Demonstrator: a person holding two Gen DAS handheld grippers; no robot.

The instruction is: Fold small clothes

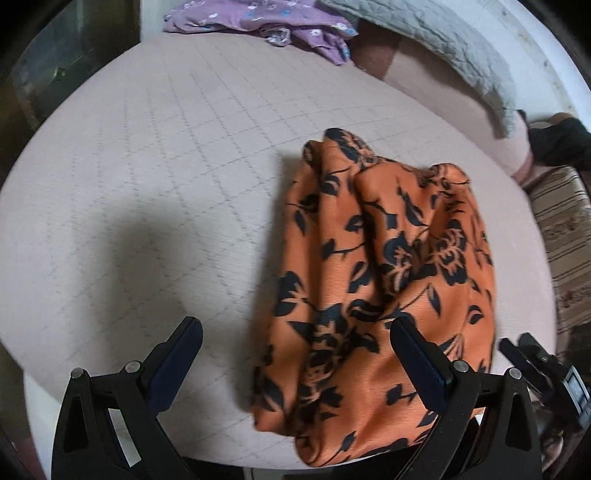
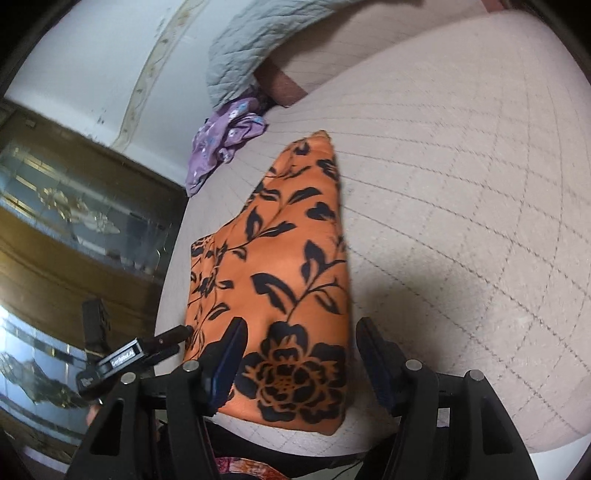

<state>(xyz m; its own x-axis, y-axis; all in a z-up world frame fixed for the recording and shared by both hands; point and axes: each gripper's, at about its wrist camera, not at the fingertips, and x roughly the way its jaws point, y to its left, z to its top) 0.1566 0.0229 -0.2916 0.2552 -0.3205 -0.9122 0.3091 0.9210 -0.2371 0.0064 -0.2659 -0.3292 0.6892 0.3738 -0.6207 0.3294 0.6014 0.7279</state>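
Orange black-floral garment (image 1: 388, 254) lying bunched on quilted bed (image 1: 155, 177), near front edge. Left hand-held gripper (image 1: 295, 350) hovering above it, jaws gaping, nothing pinched. Right hand-held gripper (image 2: 299, 354) straddling garment's corner, jaws apart, pads not pressing cloth. Purple floral garment (image 2: 221, 147) sitting crumpled at far edge beside grey quilt (image 2: 243, 48).

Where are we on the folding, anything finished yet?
Nothing looks finished. The orange floral garment lies bunched at the near edge of the bed, not squared up. In hand: nothing; the left gripper and right gripper hover over it, jaws open. Left: fold this one, then the purple garment crumpled at the far side.
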